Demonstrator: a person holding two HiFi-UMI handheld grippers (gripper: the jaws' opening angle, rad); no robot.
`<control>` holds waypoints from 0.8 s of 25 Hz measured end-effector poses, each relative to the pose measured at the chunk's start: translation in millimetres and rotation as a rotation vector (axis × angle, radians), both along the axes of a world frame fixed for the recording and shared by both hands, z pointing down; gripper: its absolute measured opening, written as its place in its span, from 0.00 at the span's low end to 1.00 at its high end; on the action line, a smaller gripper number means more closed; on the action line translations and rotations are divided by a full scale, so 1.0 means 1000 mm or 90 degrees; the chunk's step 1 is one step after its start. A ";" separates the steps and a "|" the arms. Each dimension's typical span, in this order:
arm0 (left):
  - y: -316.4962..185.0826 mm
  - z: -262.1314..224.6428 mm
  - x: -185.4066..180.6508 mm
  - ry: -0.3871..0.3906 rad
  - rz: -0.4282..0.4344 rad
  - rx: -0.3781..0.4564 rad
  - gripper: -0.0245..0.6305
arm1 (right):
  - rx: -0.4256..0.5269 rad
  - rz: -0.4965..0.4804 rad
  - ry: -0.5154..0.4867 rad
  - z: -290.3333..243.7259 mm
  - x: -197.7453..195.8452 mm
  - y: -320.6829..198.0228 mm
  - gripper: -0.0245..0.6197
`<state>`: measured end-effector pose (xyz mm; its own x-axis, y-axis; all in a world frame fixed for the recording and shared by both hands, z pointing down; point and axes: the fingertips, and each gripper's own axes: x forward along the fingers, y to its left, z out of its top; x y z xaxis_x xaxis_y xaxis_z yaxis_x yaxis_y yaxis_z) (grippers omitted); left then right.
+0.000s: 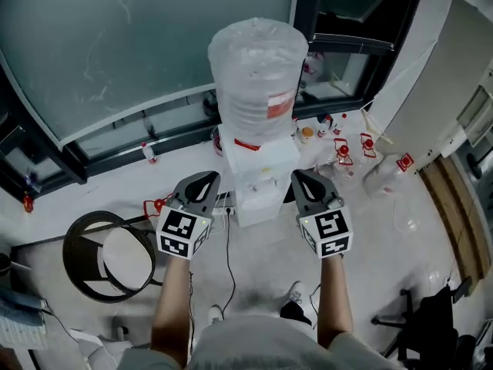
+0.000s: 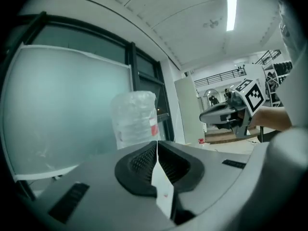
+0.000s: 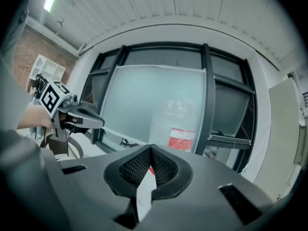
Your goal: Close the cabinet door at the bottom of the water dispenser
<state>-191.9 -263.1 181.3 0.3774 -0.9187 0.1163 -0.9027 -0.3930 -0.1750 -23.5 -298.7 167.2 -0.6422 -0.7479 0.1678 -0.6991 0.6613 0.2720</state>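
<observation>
I'm holding left gripper (image 1: 205,180) and right gripper (image 1: 302,179) up either side of water dispenser (image 1: 260,179); jaws on both pinched together, gripping nothing, probably for pushing; cabinet door sitting low at base, hiding from every view; can't tell if shut

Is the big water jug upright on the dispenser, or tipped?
Upright: the jug sits squarely atop the dispenser, and looks vertical in both gripper views.

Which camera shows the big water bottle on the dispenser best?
The head view: the water bottle shows whole, from above, on the dispenser. Both gripper views catch only its upper part from the side.
</observation>
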 end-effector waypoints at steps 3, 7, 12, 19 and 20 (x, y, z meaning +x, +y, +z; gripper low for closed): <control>0.020 -0.035 -0.007 -0.017 0.003 0.041 0.08 | 0.035 -0.015 0.008 -0.026 -0.014 0.017 0.08; 0.047 -0.068 -0.015 -0.047 0.001 0.089 0.08 | 0.065 -0.037 0.007 -0.048 -0.029 0.038 0.08; 0.071 -0.090 -0.017 -0.064 0.000 0.121 0.08 | 0.094 -0.047 0.010 -0.070 -0.038 0.058 0.08; 0.088 -0.113 -0.013 -0.088 0.011 0.146 0.08 | 0.123 -0.050 0.022 -0.093 -0.042 0.082 0.08; 0.089 -0.115 -0.011 -0.089 0.012 0.150 0.08 | 0.127 -0.048 0.023 -0.095 -0.041 0.084 0.08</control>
